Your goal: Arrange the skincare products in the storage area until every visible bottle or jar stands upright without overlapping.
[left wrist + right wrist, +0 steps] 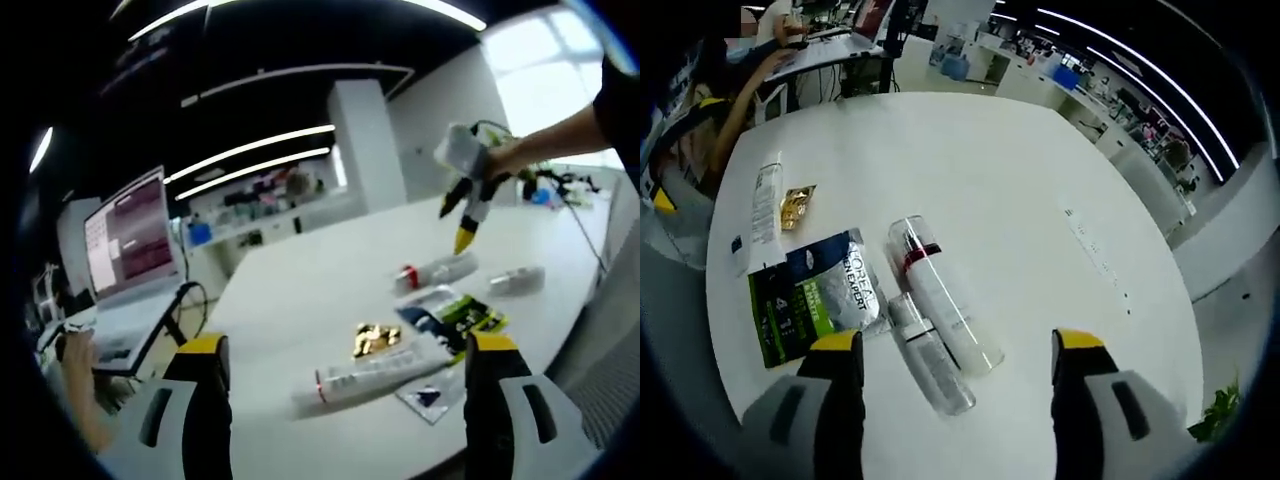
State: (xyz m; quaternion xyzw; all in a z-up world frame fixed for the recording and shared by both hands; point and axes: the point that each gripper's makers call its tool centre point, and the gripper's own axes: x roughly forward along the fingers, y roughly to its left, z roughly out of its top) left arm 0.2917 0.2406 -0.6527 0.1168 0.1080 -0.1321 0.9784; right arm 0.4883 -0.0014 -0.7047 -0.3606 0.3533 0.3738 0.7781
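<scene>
right gripper [955, 375] jaws wide, hovering over clear red-banded bottle [940, 295] lying flat on white table [1040, 200]; left gripper [345, 375] wide, empty. grip mid-body & tip upright, clear of smaller bottle [928, 360].

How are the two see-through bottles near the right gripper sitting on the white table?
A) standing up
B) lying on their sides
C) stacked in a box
B: in the right gripper view the taller bottle and the smaller bottle both lie flat, side by side, on the table.
</scene>
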